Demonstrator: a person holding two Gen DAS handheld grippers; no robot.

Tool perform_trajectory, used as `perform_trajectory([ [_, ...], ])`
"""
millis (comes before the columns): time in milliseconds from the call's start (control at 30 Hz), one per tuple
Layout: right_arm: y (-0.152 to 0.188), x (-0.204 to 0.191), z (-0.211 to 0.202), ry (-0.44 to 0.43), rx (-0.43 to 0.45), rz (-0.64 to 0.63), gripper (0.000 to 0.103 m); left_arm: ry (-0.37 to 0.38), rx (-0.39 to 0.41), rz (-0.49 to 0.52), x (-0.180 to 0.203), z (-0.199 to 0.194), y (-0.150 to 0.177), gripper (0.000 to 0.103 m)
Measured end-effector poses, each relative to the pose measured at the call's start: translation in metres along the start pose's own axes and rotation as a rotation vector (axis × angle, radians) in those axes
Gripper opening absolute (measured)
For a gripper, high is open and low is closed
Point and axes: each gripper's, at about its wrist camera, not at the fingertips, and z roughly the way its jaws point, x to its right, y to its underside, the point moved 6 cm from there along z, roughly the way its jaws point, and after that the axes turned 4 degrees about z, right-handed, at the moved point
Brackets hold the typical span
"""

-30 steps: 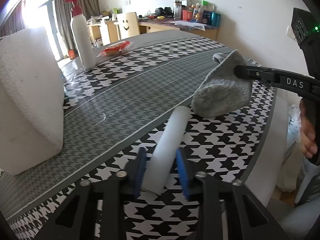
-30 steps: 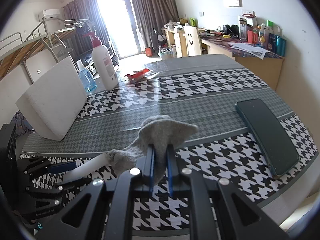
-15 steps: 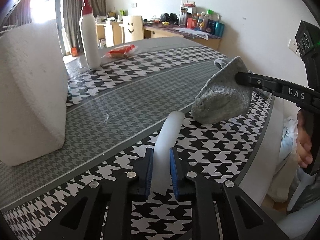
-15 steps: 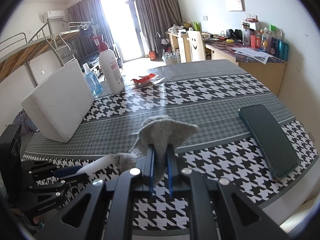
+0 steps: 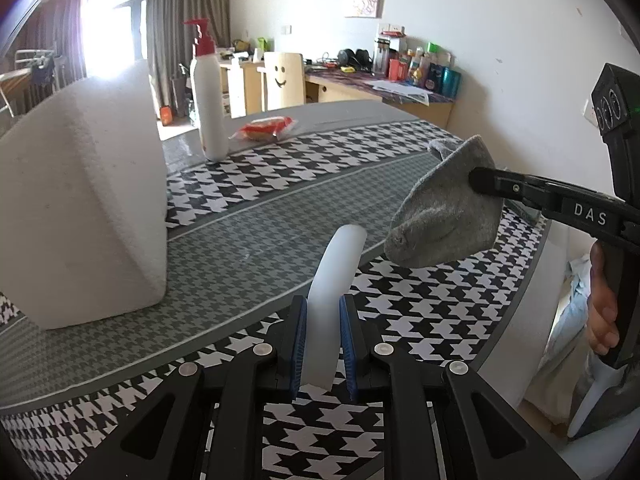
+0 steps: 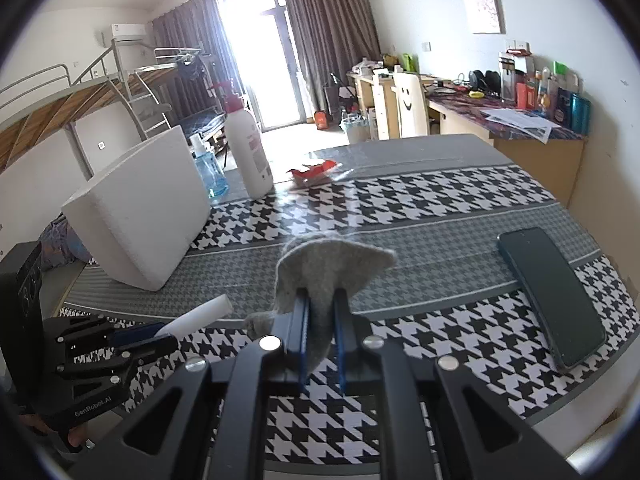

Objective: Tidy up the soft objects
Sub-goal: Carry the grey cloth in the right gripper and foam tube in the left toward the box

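The left gripper (image 5: pixel 323 336) is pinching a white foam tube (image 5: pixel 336 280) between its blue pads, the tube projecting forward above the houndstooth tablecloth (image 5: pixel 256 184). The right gripper (image 6: pixel 320 332) is clamping a grey sock (image 6: pixel 328 268), which is hanging clear of the cloth just beside the tube's far end. A white foam block (image 5: pixel 80 208) is standing at the left, a white pump bottle (image 5: pixel 208 96) and a red packet (image 5: pixel 266 128) beyond it. A dark smartphone (image 6: pixel 552 296) is lying flat to the right.
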Motion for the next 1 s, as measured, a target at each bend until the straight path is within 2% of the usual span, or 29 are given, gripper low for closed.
perform_trajectory([
  [300,-0.009,-0.013,-0.007,-0.022,0.026,-0.022,0.014,-0.019,0.031,-0.006,-0.005,-0.014,-0.007,0.018],
  [1000,-0.032,-0.035,-0.014,-0.076,0.095,-0.061,0.014,-0.074,0.168,-0.017,-0.016,-0.056,-0.040,0.018],
])
